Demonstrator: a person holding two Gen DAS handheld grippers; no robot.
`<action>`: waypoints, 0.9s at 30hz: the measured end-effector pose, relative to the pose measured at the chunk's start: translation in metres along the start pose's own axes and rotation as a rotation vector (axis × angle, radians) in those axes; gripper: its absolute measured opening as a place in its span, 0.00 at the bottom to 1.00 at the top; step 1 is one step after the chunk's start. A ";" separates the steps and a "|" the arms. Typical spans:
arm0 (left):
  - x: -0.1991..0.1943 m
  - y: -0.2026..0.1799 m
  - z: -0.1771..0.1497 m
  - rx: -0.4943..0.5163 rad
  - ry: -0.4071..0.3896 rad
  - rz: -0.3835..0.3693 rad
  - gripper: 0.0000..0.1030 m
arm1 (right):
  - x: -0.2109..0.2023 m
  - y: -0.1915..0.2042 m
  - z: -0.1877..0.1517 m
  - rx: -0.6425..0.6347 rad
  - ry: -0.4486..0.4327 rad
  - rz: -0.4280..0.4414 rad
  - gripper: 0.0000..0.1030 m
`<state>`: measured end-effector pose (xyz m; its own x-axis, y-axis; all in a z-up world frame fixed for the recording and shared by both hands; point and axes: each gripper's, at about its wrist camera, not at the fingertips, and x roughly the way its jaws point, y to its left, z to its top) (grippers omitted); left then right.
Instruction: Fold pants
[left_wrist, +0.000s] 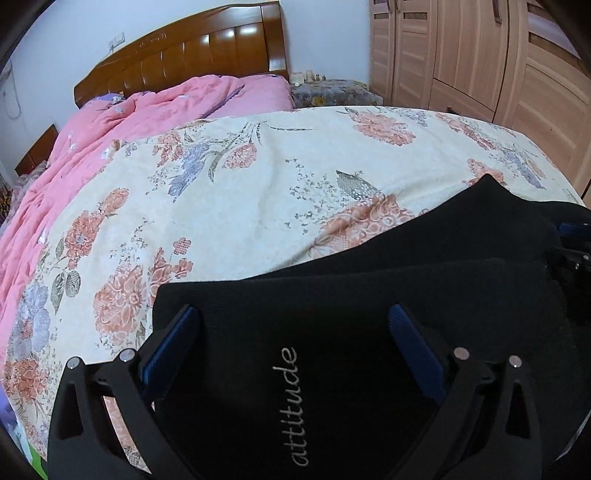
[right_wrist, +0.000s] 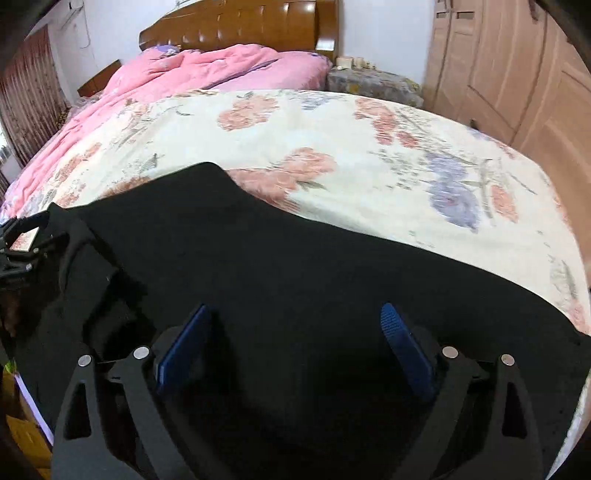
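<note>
Far left, a pink quilt bunched along the bed's edge, wooden headboard behind it. Floral bedspread covers the rest of the bed, mostly bare.

Black pants lie at the near edge of the bed, directly under both my tools, already doubled into layers by the look of the stacked edges. Pale "attitude" lettering runs lengthwise between my left fingers.

Left gripper: jaws spread wide, pads either side of the cloth, pressing on nothing. I hold no fabric here.

Right gripper: also gaping above the dark cloth, nothing pinched.

Wardrobe at far right.

Handling, my judgement: soft knit, light, limp, no stiffness to carry a fold by itself. It should drape and sag from any pinch, and slide a little over the bedspread. I'd take hold at the outer corners of a layered edge, one per gripper, pinching all layers together.
</note>
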<state>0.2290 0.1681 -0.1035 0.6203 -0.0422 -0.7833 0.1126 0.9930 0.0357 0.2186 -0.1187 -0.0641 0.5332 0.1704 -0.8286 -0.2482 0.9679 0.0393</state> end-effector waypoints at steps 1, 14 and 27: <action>0.000 0.000 0.000 0.000 0.000 -0.001 0.99 | -0.008 -0.007 -0.006 0.019 -0.009 0.012 0.88; -0.008 -0.012 0.000 0.048 -0.024 0.087 0.99 | -0.051 -0.062 -0.077 -0.028 -0.007 -0.120 0.91; -0.094 -0.173 -0.040 0.278 -0.147 -0.151 0.98 | -0.104 -0.106 -0.155 0.028 -0.102 -0.156 0.95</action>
<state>0.1202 0.0052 -0.0605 0.6832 -0.2222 -0.6956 0.4064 0.9071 0.1093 0.0641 -0.2678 -0.0681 0.6427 0.0346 -0.7653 -0.1343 0.9886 -0.0680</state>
